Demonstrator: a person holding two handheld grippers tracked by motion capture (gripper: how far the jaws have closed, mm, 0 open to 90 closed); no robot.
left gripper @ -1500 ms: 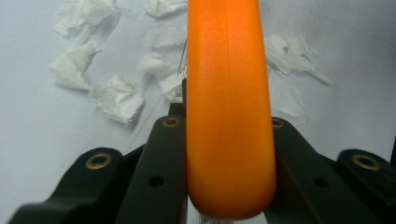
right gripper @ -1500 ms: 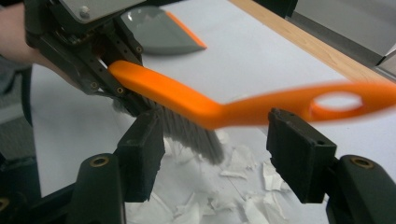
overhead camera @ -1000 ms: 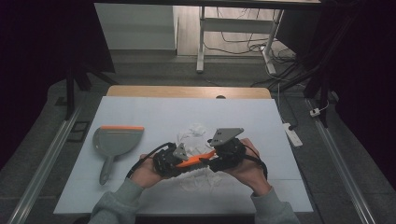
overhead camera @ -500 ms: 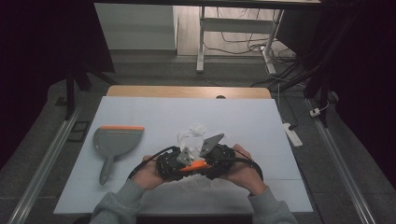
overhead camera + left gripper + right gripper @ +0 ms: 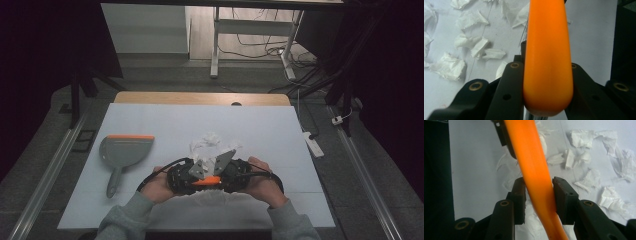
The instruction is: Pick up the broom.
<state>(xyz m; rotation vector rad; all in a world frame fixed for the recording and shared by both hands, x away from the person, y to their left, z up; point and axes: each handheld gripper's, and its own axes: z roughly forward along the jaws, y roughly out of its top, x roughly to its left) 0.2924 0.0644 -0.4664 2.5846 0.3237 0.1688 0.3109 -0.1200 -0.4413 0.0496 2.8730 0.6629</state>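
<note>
Both hands have drawn nearer the near table edge since the earlier frames, and the right gripper (image 5: 227,175) has come in tight beside the left gripper (image 5: 187,177); its jaws have just been closing, with the orange handle (image 5: 206,180) between them. Left gripper jaws pinch the handle's thick rounded end (image 5: 548,75), seen close in the left gripper view. In the right gripper view the pads (image 5: 561,195) now press the handle's slimmer stretch (image 5: 536,175) from both sides. So the handle lies bridged between the two grippers, low over the near middle of the table (image 5: 280,130), just near of the paper scraps (image 5: 212,145). More scraps (image 5: 596,177) lie scattered on the white top on the far side of the grippers. Dustpan (image 5: 122,152) rests well apart to the left, orange lip to the far side, handle pointing near. Brush head is not made out in any view. Step in hand, as judged: a hand-over or two-handed regrip of the brush before sweeping. Next move likely calls for one gripper to let go cleanly while the other keeps a firm pinch, then swinging the brush to the scraps and pushing them left toward the dustpan. Risk: the smooth tapered handle slipping during the swap.
</note>
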